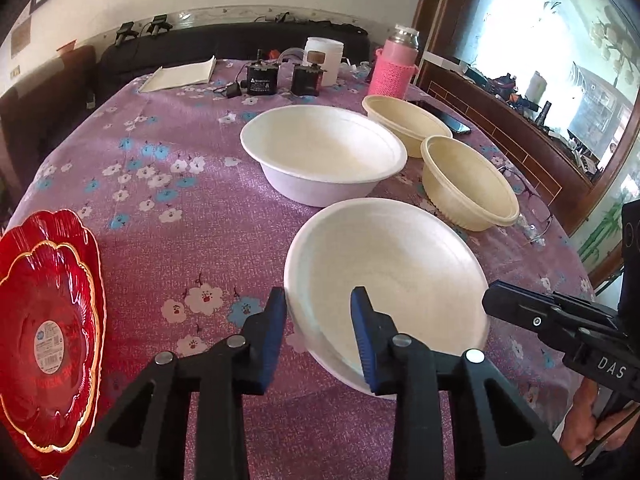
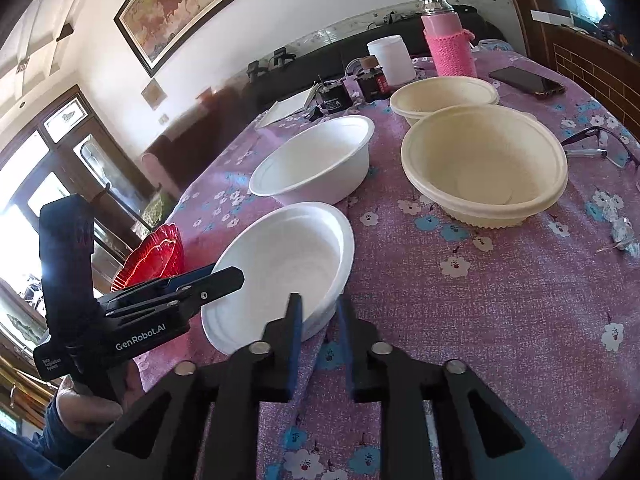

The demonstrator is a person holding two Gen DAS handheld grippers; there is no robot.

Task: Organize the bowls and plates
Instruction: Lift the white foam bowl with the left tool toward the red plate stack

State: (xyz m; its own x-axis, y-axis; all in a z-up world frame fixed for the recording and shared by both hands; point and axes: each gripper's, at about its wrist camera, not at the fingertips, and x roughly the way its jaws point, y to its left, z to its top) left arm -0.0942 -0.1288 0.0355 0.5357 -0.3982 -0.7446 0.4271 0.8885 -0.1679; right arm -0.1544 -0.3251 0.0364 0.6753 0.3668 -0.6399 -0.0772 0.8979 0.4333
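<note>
A white foam bowl (image 1: 400,272) (image 2: 288,256) sits tilted near the table's front edge. My left gripper (image 1: 318,296) straddles its near-left rim, one blue pad outside and one inside, with a gap showing at the pads, so it is open. My right gripper (image 2: 319,300) is shut on the bowl's opposite rim and shows in the left wrist view as a black finger (image 1: 504,304). A second white bowl (image 1: 320,148) (image 2: 316,160) stands behind it. Two cream bowls (image 1: 468,184) (image 1: 404,120) stand to the right. Stacked red glass plates (image 1: 44,320) (image 2: 156,252) lie at the left edge.
At the back of the purple flowered tablecloth (image 1: 160,184) stand a pink-sleeved bottle (image 1: 394,64), a white jar (image 1: 324,56), two small black devices (image 1: 262,80) and a notebook (image 1: 180,74). A phone (image 2: 526,80) and spectacles (image 2: 600,144) lie at the right. A hand (image 2: 88,404) holds the left gripper.
</note>
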